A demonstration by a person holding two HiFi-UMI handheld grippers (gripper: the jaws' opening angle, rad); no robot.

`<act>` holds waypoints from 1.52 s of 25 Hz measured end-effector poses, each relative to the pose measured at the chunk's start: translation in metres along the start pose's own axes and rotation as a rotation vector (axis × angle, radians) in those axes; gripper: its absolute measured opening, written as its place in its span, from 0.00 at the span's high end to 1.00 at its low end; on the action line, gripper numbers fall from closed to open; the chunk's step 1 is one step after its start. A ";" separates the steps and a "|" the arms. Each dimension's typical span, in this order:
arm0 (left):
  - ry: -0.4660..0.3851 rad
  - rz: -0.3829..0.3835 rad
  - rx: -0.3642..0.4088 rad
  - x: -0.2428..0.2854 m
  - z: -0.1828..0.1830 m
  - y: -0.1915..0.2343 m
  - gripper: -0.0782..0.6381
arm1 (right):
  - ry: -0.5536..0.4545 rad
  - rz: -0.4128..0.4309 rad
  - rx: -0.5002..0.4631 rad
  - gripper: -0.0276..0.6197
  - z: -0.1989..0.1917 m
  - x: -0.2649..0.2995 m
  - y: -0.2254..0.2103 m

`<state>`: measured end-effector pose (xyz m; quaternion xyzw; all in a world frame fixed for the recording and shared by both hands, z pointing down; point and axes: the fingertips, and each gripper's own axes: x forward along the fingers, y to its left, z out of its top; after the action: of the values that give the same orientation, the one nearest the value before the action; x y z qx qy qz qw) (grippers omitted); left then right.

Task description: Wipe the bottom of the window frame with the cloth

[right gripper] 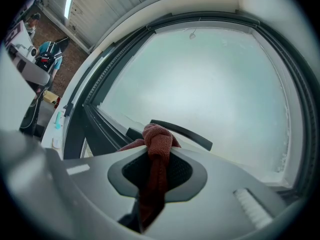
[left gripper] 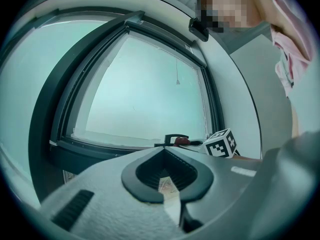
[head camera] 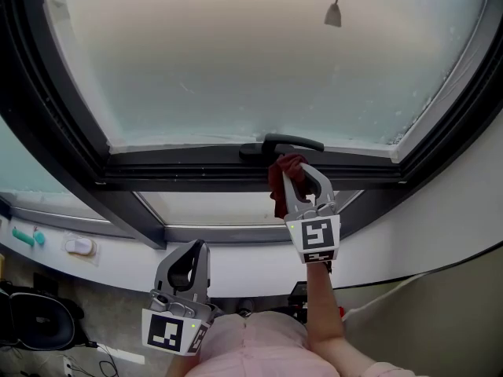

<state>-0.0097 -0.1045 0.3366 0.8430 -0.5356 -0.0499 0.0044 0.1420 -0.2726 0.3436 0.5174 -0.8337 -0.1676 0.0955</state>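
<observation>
A dark red cloth (head camera: 283,181) is pinched in my right gripper (head camera: 302,171), which is raised at the bottom rail of the black window frame (head camera: 196,171), just under the black window handle (head camera: 287,144). In the right gripper view the cloth (right gripper: 156,149) bunches out past the shut jaws, close to the handle (right gripper: 182,132). My left gripper (head camera: 192,269) hangs low near my body, away from the window, shut with nothing between its jaws. From the left gripper view the right gripper's marker cube (left gripper: 221,143) and the cloth (left gripper: 183,141) show at the frame bottom.
Frosted glass (head camera: 259,61) fills the frame, with a pull cord end (head camera: 334,14) hanging at the top. A white sill (head camera: 102,254) below carries a teal object (head camera: 27,238) and a small white item (head camera: 78,246). A white wall (head camera: 464,210) stands to the right.
</observation>
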 end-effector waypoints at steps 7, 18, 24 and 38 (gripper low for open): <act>-0.004 -0.010 0.003 0.002 0.000 -0.008 0.89 | 0.009 -0.027 0.012 0.86 -0.007 -0.007 -0.016; -0.011 -0.004 0.006 0.001 0.001 -0.016 0.89 | 0.017 -0.061 0.028 0.86 -0.015 -0.017 -0.038; -0.008 0.003 0.008 0.001 -0.002 -0.020 0.89 | 0.017 -0.082 0.038 0.86 -0.021 -0.023 -0.051; -0.001 0.003 0.007 0.002 -0.003 -0.027 0.89 | 0.034 -0.142 0.060 0.86 -0.035 -0.038 -0.086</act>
<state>0.0163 -0.0951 0.3380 0.8423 -0.5369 -0.0484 0.0010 0.2423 -0.2804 0.3441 0.5808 -0.7978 -0.1398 0.0820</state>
